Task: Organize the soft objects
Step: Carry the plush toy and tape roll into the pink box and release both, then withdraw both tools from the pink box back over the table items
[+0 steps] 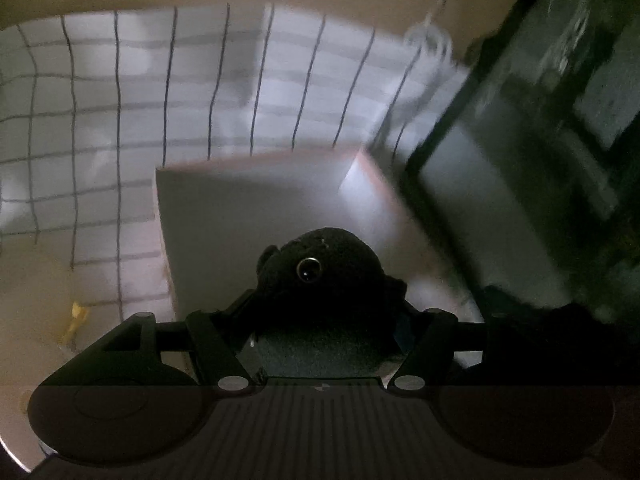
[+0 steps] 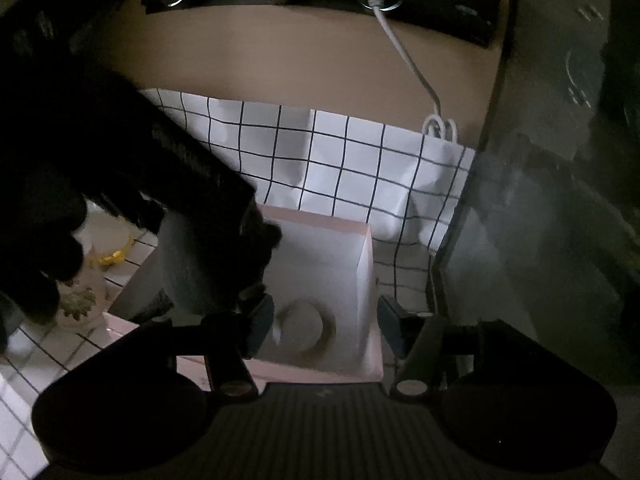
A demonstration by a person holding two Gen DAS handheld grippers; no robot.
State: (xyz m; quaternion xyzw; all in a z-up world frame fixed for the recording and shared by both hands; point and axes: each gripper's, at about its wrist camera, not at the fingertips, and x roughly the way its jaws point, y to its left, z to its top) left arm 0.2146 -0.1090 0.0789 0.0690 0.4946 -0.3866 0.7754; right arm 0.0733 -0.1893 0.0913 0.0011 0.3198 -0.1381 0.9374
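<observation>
Left wrist view, lower centre: the left gripper is clamped on a black plush toy, carried over the pink-rimmed box at frame centre; the toy is not yet released. Right wrist view: a dark gloved hand and device fill the left side, reaching over the box. Lower centre, the right gripper stands spread and empty above a pale round item on the box floor. Judgement: 1 object possibly stowed, 1 in transit; remaining count cannot be told.
</observation>
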